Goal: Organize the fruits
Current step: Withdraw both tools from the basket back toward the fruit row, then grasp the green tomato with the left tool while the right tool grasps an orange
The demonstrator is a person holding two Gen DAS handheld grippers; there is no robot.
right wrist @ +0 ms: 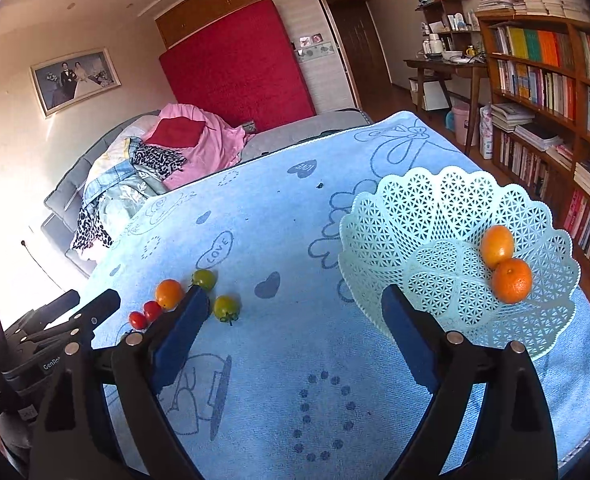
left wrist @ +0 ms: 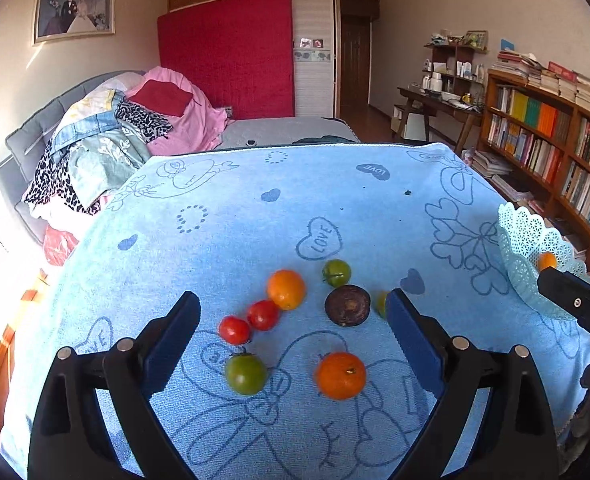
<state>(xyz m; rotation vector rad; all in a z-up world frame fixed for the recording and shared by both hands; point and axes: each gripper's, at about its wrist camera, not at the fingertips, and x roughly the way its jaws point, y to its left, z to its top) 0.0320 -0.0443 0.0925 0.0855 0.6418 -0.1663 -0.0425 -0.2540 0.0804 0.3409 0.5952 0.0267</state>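
Fruit lies on a blue towel-covered table [left wrist: 255, 216]. In the left wrist view I see two oranges [left wrist: 341, 375] [left wrist: 286, 289], two red tomatoes [left wrist: 235, 330] [left wrist: 263, 314], two green tomatoes [left wrist: 246, 373] [left wrist: 336, 273] and a dark round fruit [left wrist: 347, 305]. My left gripper [left wrist: 293, 344] is open and empty above them. A pale green lattice basket [right wrist: 435, 216] holds two oranges [right wrist: 497, 246] [right wrist: 511, 281] in the right wrist view. My right gripper [right wrist: 295, 340] is open and empty, beside the basket's near left rim.
A bed with piled clothes [left wrist: 107, 148] lies beyond the table's left. Bookshelves [right wrist: 555, 80] line the right wall. A desk [left wrist: 439, 108] stands at the back right. The basket [left wrist: 535, 248] sits near the table's right edge.
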